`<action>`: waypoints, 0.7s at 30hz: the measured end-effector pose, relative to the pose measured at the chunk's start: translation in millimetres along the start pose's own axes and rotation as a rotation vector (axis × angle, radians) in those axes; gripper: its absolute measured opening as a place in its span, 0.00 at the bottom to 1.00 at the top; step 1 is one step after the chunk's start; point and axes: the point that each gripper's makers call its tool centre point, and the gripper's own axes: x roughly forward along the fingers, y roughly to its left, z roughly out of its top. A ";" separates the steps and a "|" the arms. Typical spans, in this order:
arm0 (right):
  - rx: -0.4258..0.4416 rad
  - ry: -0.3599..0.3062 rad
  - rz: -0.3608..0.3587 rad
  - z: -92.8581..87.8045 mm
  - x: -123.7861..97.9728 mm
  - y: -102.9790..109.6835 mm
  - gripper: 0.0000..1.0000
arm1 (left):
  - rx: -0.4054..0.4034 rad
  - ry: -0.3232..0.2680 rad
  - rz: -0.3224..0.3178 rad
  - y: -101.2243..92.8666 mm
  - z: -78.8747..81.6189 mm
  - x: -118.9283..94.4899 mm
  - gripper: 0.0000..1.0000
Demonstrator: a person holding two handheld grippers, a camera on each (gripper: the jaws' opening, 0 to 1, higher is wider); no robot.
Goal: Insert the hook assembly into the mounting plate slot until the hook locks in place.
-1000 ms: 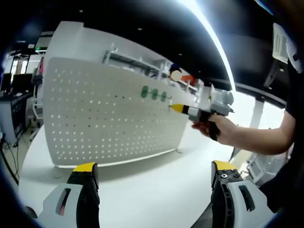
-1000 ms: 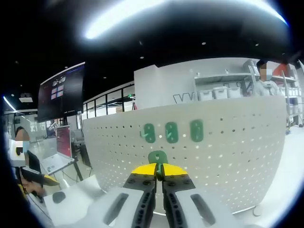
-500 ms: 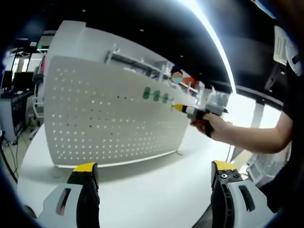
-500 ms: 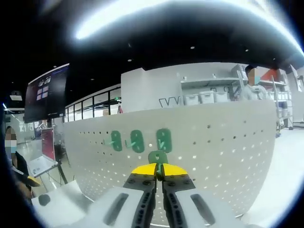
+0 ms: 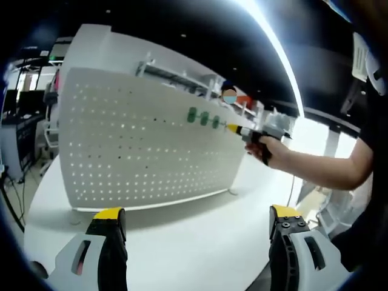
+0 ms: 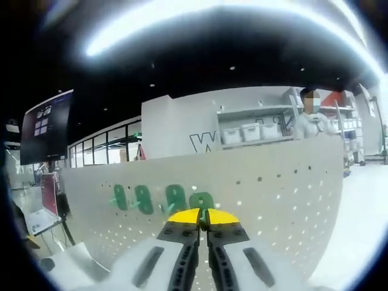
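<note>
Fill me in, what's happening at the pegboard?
A person is bringing a green hook, clamped in the right hand-held gripper, up to a white perforated mounting plate standing on a white table. Three green hooks already sit in a row on the plate, and the new one is at the end of that row. The left hand-held gripper is open and idle.

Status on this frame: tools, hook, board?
Left tool open, idle. Right tool shut on green plastic hook, close to white perforated board beside three mounted green hooks. Nothing obstructing.
</note>
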 end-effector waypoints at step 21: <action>-0.009 -0.025 -0.034 3.9 15.7 -12.4 0.00 | 0.000 0.006 0.019 6.2 -1.6 1.7 1.00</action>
